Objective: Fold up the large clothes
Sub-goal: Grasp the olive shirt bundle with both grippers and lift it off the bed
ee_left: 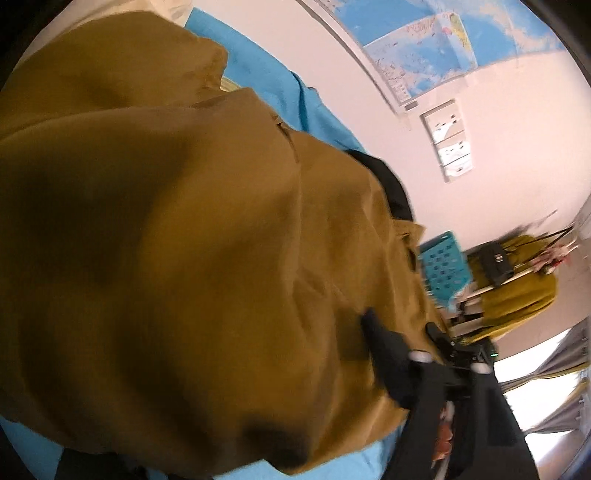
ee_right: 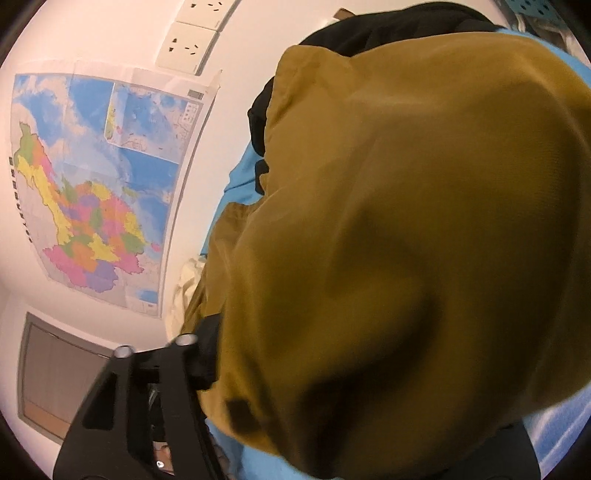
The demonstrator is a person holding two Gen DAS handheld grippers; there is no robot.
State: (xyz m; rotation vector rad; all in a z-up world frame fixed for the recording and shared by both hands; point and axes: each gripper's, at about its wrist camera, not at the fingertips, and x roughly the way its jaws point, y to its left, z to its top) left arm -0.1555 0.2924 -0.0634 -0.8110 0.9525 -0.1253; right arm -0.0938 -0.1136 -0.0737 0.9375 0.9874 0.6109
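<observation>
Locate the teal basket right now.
Left wrist view, right of centre: the teal basket sits past the mustard garment's edge, left of the yellow-draped stand.

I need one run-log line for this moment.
mustard garment: bunched, fills both views | blue sheet: beneath it | black cloth: beside it

No legible text; wall map (ee_right: 96, 184) lettering too small, blurred to read

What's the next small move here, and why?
Probably draw the left gripper outward to spread the mustard garment over the blue sheet. Cloth lies between its fingers, and the garment bulges in a bunched heap in both views, too rumpled to fold.
</observation>
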